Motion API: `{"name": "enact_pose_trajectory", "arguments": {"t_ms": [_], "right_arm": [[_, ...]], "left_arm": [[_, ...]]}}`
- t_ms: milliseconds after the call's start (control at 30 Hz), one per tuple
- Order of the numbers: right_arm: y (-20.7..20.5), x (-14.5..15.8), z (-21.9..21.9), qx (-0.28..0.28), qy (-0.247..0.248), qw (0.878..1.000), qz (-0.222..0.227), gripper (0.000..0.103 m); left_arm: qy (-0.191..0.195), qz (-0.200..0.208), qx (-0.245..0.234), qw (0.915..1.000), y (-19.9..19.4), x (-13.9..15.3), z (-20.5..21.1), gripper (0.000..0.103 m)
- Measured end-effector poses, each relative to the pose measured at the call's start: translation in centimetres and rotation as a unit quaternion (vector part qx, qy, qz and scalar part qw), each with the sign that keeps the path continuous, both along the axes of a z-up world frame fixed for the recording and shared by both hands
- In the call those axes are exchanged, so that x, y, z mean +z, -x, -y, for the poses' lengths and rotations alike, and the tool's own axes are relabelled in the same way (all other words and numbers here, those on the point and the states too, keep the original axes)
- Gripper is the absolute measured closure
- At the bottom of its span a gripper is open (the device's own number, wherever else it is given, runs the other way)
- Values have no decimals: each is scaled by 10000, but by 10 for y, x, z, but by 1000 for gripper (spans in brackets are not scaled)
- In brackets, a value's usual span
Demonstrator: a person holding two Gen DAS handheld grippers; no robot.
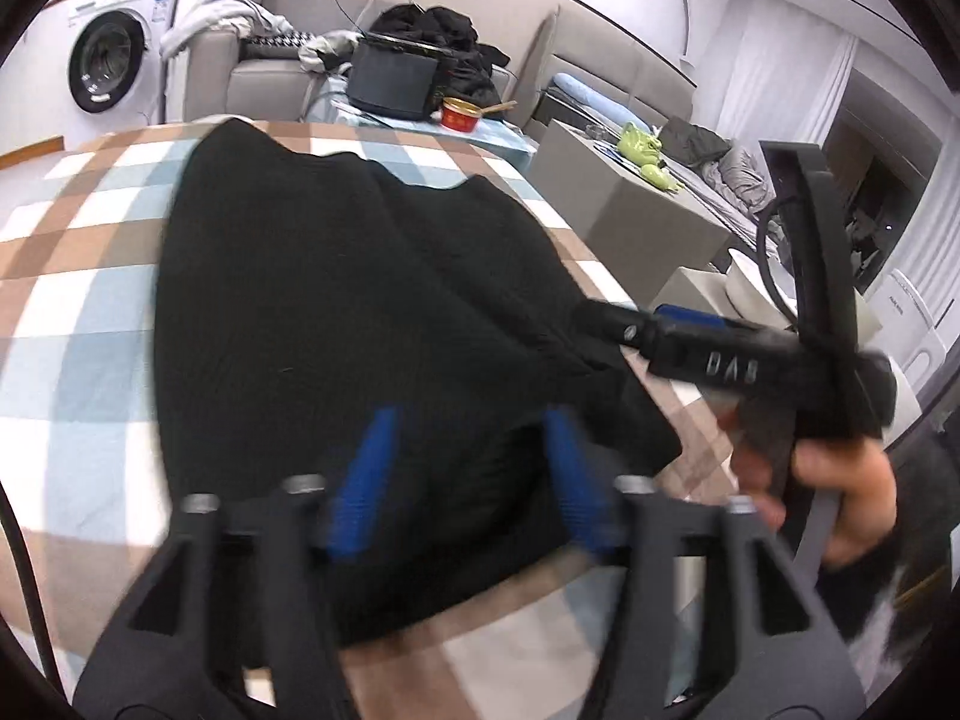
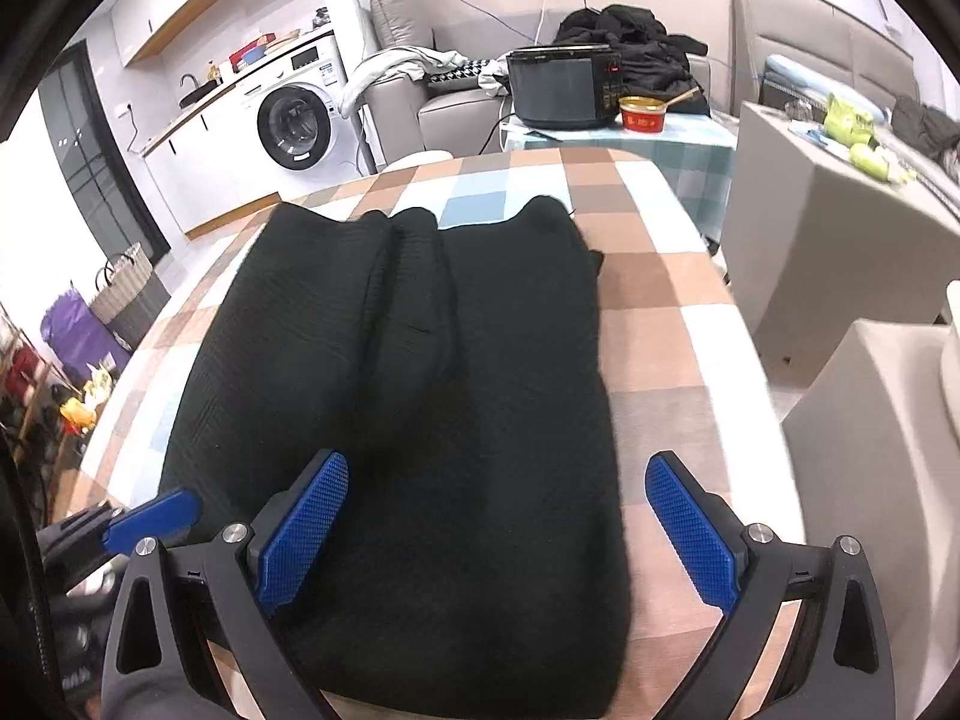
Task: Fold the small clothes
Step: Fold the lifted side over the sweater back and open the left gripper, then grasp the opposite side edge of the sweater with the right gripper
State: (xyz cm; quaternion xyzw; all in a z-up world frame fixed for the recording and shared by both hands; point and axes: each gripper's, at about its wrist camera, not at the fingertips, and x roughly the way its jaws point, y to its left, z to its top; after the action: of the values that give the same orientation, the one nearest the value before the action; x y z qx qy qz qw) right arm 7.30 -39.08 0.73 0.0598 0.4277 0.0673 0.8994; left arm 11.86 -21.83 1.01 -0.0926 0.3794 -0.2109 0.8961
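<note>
A: What was the largest thing there?

B: The counter (image 2: 672, 324), covered with a checked cloth in brown, white and pale blue. On it the black knitted garment (image 2: 420, 360) lay flat. It was already folded into a long, narrow shape, with a soft ridge running along its length near the middle.

A: And the two grippers?

B: The right gripper (image 2: 498, 534) hung over the near end of the garment with its fingers wide apart. Nothing was between them except the cloth below, and they did not press on it. The left gripper (image 1: 471, 480) was blurred in its own view. Its fingers also stood apart, over the near edge of the garment, holding nothing.

A: So which step was in hand?

B: I judged that the lengthwise folds were done and the next was to bring the near end over to the far end. To do it well, each gripper should take one near corner, both layers together, at the same depth. Then both should lift evenly and lay the edge straight on the far edge, so the ridge does not twist.

A: Any risk?

B: The knit looked thick, so one layer could slip out.
</note>
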Motion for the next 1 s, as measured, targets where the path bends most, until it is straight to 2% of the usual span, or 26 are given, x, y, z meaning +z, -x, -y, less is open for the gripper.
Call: {"name": "enact_pose_trajectory", "arguments": {"t_ms": [67, 167, 267, 400, 533, 633, 733, 767, 800, 833, 867, 900, 933, 1000], "right_arm": [[-1, 1, 2, -5, -50, 10000, 0, 2], [-1, 0, -2, 137, -199, 9997, -34, 2], [1, -1, -11, 413, -507, 9978, -108, 2], [-1, -6, -16, 797, -1102, 9900, -367, 2], [3, -13, -22, 976, -1139, 9873, -517, 2], [4, -26, -22, 1183, -1656, 9753, -858, 5], [4, -30, -26, 1373, -1823, 9699, -847, 9], [3, -31, -29, 1398, -1806, 9699, -848, 12], [1, -33, -32, 1402, -1807, 9698, -847, 23], [-1, -35, -34, 1398, -1800, 9698, -865, 39], [-4, -38, -37, 1360, -1776, 9706, -893, 51], [-6, -39, -39, 1311, -1714, 9724, -890, 73], [-5, -36, -39, 1240, -1635, 9752, -829, 88], [5, -19, -38, 1262, -1716, 9757, -519, 90]], "left_arm": [[-44, 197, 75, 9998, 8, 5, -15, 35], [-381, 398, 388, 9977, 10, 8, -33, 33], [-650, 152, 653, 9956, -3, -3, -55, 33], [-802, -236, 645, 9944, -7, -24, -66, 33], [-1112, -178, 459, 9926, 5, -35, -65, 33], [-1023, -183, 463, 9935, 10, -37, -70, 33], [-949, -222, 518, 9939, 1, -39, -68, 33], [-938, -233, 537, 9939, 0, -40, -69, 33], [-922, -245, 565, 9938, 0, -40, -71, 33], [-886, -272, 601, 9939, -3, -41, -71, 33], [-853, -294, 626, 9940, -6, -41, -72, 33], [-797, -328, 681, 9939, -7, -41, -76, 33], [-751, -356, 725, 9939, -12, -41, -78, 33], [-644, -366, 798, 9941, -12, -36, -84, 33]]}}
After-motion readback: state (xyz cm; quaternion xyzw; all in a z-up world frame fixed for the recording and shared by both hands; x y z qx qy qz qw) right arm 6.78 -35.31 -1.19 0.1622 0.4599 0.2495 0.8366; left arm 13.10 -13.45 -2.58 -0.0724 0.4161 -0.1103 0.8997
